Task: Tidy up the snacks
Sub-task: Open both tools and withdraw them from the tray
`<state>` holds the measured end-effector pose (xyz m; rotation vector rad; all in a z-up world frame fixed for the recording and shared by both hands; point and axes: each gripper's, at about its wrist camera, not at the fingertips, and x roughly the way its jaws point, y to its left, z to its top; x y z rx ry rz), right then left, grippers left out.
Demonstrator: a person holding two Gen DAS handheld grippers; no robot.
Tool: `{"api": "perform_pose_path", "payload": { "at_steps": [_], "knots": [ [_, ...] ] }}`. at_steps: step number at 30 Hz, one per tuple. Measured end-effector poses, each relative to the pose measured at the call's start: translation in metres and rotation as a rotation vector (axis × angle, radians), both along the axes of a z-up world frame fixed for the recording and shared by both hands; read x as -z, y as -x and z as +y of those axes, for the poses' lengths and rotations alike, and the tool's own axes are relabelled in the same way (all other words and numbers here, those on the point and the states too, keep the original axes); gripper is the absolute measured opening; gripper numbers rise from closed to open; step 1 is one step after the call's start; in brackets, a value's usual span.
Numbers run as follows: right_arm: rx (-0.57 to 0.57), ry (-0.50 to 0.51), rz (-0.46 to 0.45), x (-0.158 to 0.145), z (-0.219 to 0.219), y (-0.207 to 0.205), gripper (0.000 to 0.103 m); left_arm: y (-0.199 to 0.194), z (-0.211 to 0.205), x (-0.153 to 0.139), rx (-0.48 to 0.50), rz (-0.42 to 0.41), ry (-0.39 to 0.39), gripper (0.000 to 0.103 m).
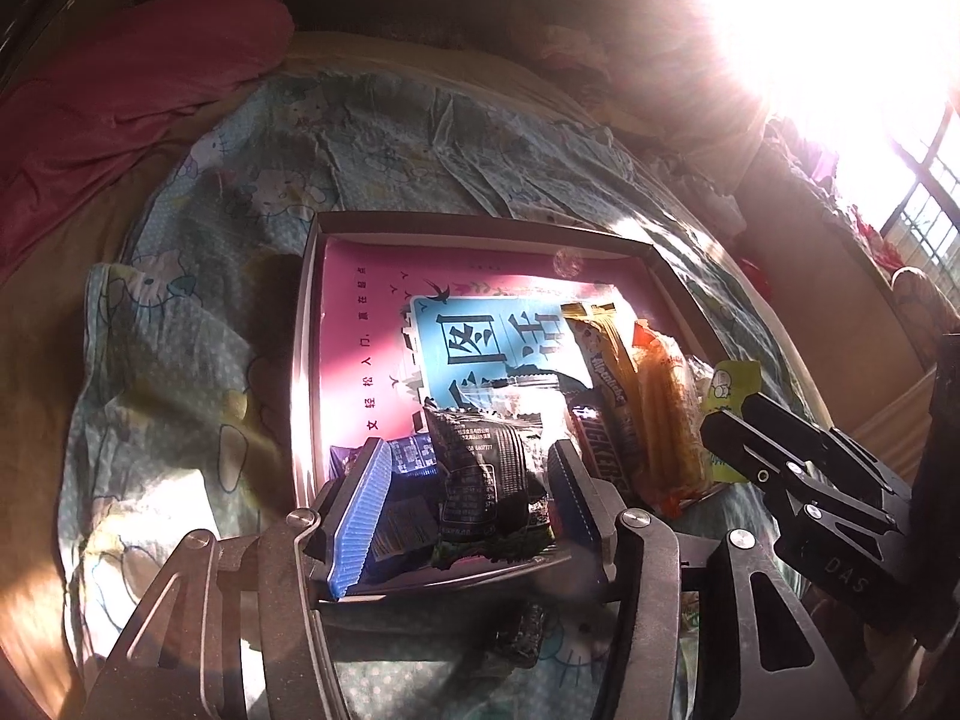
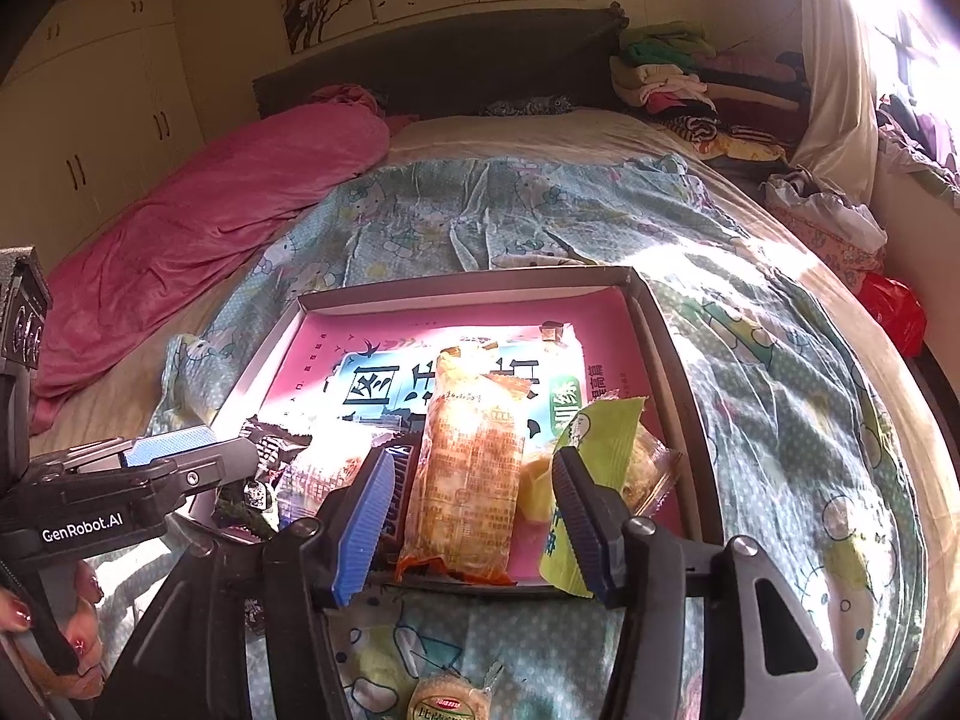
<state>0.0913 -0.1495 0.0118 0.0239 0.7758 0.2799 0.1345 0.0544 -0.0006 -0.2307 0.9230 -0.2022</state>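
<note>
Now aims the left gripper steeply down at the near end of a shallow cardboard box with a pink printed floor, set on a Hello Kitty bedspread. Holds its blue-padded fingers at a middling gap on either side of a black snack packet, with neither pad pressing on it. Finds a blue packet just left of the black one, and a Snickers bar and a yellow-wrapped bar to the right, all inside the box.

Likewise points the right gripper down at the same near end, further right. Spreads those fingers about as far, around a long orange packet lying lengthwise in the box, again without a squeeze. Shows a green-and-yellow packet leaning by the right finger, partly over the box's near rim.

Leaves a round sealed cake on the bedspread in front of the box, and a small dark packet there too, outside the rim. Catches a hand with painted nails on the left gripper's handle. Beyond, a pink blanket along the bed's left side.
</note>
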Motion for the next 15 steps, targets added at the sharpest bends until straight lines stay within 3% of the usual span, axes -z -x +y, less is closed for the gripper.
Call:
{"api": "perform_pose_path", "payload": {
  "at_steps": [15],
  "knots": [
    [0.002,-0.026,-0.04,-0.019,-0.001,0.01,0.055,0.012,0.024,-0.021,-0.049,-0.043,0.009,0.071]
  ]
}}
